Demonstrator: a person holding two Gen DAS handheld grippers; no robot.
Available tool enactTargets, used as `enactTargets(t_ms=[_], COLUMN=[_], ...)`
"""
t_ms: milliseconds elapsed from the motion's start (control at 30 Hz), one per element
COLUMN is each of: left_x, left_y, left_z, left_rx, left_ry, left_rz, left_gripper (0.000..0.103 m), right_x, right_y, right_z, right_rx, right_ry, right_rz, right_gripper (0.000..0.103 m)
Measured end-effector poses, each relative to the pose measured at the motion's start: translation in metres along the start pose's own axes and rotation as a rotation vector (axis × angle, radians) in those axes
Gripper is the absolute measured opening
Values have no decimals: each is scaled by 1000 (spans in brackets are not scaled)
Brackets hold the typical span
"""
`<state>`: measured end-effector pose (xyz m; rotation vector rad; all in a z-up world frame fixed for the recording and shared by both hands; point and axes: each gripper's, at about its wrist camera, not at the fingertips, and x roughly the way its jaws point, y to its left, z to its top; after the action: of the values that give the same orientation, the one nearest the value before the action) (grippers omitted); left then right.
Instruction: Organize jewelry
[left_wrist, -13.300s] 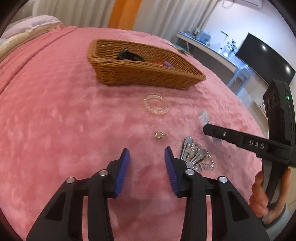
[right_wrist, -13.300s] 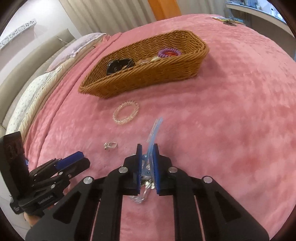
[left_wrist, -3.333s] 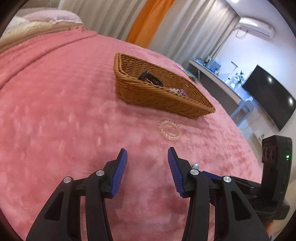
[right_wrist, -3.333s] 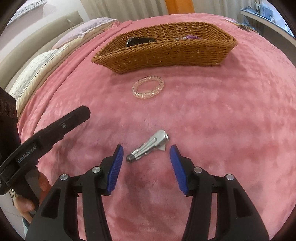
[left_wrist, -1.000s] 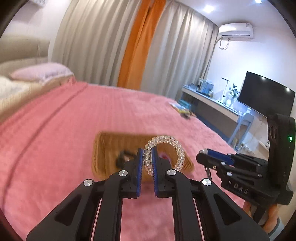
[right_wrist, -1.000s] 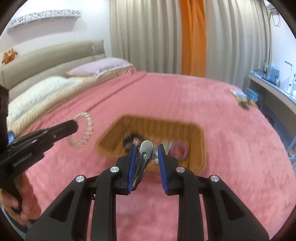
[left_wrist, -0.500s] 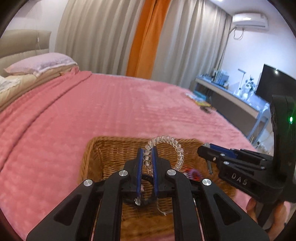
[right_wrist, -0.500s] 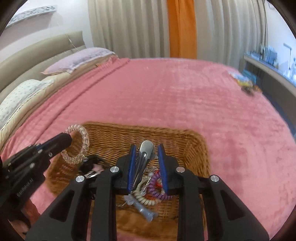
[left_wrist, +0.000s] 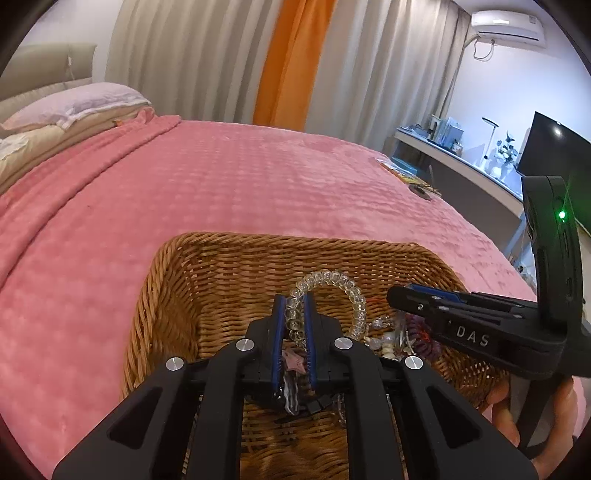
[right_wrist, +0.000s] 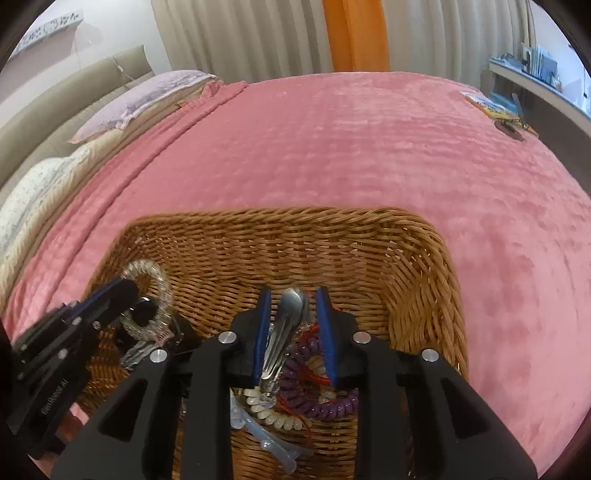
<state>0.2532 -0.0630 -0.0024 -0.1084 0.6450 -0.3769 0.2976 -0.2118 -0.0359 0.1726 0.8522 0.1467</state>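
Both hand-held grippers now reach inside the basket (right_wrist: 417, 266), which a second ago lay blurred and farther off. Left hand-held gripper (left_wrist: 293, 325) is easing apart around the clear bead bracelet (left_wrist: 332, 291), whose beads sit between its blue pads at centre frame. Right hand-held gripper (right_wrist: 291, 325) is spreading; the silver hair clip (right_wrist: 284, 332) leans on its left pad, above the purple coil tie (right_wrist: 317, 398). Around them lies the pink bed cover (right_wrist: 369, 147).

bed: pink blanket (left_wrist: 229, 192) spread mid-frame | curtains: beige, orange strip (left_wrist: 291, 62) hung at top | pillows (left_wrist: 74, 105) stacked upper left | desk, TV (left_wrist: 546, 147) set right
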Motion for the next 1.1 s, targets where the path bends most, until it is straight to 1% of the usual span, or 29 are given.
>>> enactTargets(t_ms=[33, 67, 100, 167, 233, 300, 400, 533, 667, 733, 767, 800, 833, 900, 967, 1000, 1100], left_x=[-2, -6, -10, -20, -36, -57, -90, -131, -169, -188, -193, -201, -207, -218, -223, -225, -225], left_y=[0, 0, 0, -1, 1, 2, 3, 4, 0, -7, -10, -15, -19, -28, -38, -42, -45], left_z=[0, 0, -1, 0, 1, -1, -15, -38, -61, -74, -78, -84, -89, -101, -110, -115, -125], left_rx=[-1, -4, -6, -9, -29, -52, -75, -99, -79, -48, -36, -15, 0, 41, 87, 110, 124], left_ry=[-2, -10, -23, -36, -58, -83, -103, -129, -166, -193, -203, -222, -238, -291, -335, -355, -385], left_rz=[0, 4, 3, 4, 1, -5, -10, -30, -25, -14, -9, 6, 25, 85, 149, 180, 217], left_gripper=[18, 30, 32, 32, 36, 42, 42, 44, 45, 49, 53, 59, 62, 76, 80, 83, 89], right_x=[-4, -8, -13, -26, -41, -65, -101, -149, -183, -197, -203, -207, -213, -217, -218, -218, -213], right_y=[-1, -3, -3, -1, 0, 5, 13, 27, 42, 51, 55, 58, 62, 67, 75, 79, 81], right_z=[0, 0, 1, -1, -4, -10, -25, -60, -100, -122, -132, -140, -153, -169, -183, -188, -195], right_rx=[10, 14, 15, 10, 14, 10, -6, -19, -52, -79, -90, -95, -99, -111, -134, -141, -146], right_ry=[-9, -17, -31, -51, -64, -93, -148, -230, -315, -363, -385, -404, -435, -471, -507, -516, -521], right_rz=[6, 8, 9, 9, 24, 31, 27, 39, -2, -31, -45, -57, -71, -81, -124, -132, -142], right_gripper=[42, 49, 49, 49, 50, 50, 50, 50, 50, 50, 55, 58, 64, 66, 66, 66, 66])
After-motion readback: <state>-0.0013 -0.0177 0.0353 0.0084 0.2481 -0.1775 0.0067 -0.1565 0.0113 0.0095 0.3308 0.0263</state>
